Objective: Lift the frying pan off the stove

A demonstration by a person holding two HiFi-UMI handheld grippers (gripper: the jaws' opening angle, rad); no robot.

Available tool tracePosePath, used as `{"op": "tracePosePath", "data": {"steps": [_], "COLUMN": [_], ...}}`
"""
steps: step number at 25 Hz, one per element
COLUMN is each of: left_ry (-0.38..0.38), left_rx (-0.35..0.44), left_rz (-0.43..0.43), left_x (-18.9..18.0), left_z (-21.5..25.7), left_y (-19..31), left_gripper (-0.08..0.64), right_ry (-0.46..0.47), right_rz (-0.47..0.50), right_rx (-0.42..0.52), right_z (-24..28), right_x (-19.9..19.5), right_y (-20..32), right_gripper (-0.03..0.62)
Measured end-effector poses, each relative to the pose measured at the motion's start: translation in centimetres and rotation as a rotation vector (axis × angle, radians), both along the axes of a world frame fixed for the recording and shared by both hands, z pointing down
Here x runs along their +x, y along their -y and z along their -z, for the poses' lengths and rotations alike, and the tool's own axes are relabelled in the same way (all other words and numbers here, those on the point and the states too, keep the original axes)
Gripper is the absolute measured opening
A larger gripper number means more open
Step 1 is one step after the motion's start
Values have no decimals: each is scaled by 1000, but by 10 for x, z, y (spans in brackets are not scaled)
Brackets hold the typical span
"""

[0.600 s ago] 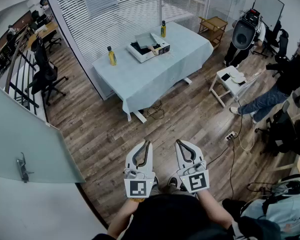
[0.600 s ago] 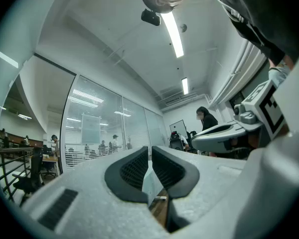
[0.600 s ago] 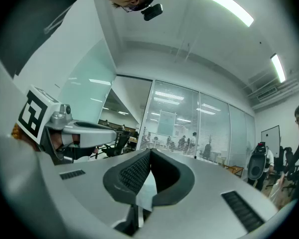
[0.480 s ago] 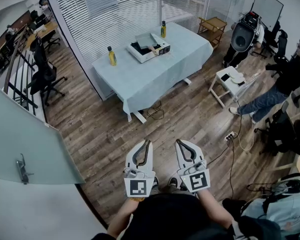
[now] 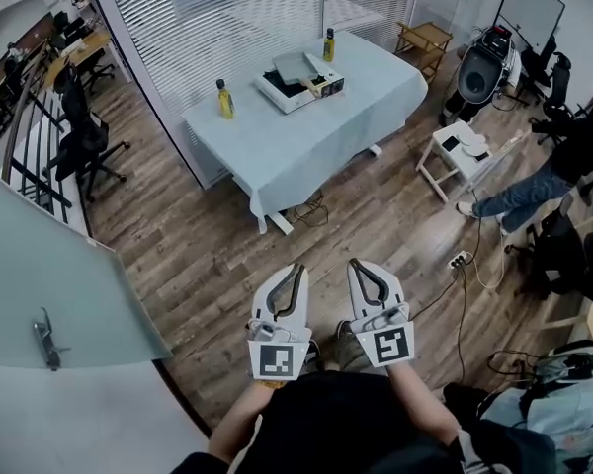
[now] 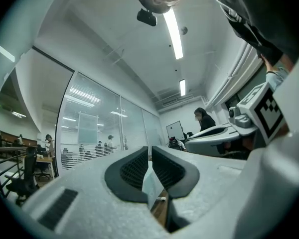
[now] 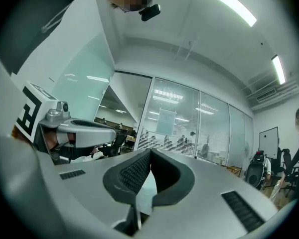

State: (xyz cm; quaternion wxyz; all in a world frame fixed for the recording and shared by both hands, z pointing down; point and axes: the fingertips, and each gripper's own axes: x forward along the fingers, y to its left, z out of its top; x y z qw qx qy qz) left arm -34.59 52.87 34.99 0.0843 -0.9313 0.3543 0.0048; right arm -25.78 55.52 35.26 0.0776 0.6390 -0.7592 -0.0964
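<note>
On the far table (image 5: 306, 146), covered with a pale blue cloth, stands a white stove (image 5: 298, 75) with a grey frying pan (image 5: 295, 65) on it. The pan's handle points toward the right front. Both grippers are held close to my body, well short of the table. My left gripper (image 5: 298, 267) is shut with nothing in it, its dark pads meeting in the left gripper view (image 6: 149, 151). Beside it, my right gripper (image 5: 354, 263) is likewise shut and empty (image 7: 150, 153).
Two yellow bottles (image 5: 223, 100) (image 5: 328, 45) stand on the table. A white side table (image 5: 455, 156) and a seated person (image 5: 563, 156) are at the right. A power strip with cables (image 5: 458, 262) lies on the wood floor. Office chairs (image 5: 84, 146) and a glass door (image 5: 49, 284) are at the left.
The whole head view has shifted a little: the table now sits slightly higher in the frame. Both grippers stay shut, side by side.
</note>
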Motion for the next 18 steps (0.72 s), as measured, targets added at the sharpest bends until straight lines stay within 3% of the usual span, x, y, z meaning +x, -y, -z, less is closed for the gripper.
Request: {"op": "tracePosePath", "data": {"steps": [4,8,18], "left_ry": [-8,11,65], "left_rx": [75,46,81], "left_rz": [-20,-20,-6], "left_x": [11,30,102], "left_z": [9,1,4], "left_y": [21,45,115], "left_gripper": [38,38,38], "right_ry": [8,11,24], "right_rz": [-6,-8,25], "right_rx": [-5,6,15], "right_z": [-4,-9,-7], "right_x": [9,31,100], "right_y": [21,48,123], "right_gripper": [2,2,2]}}
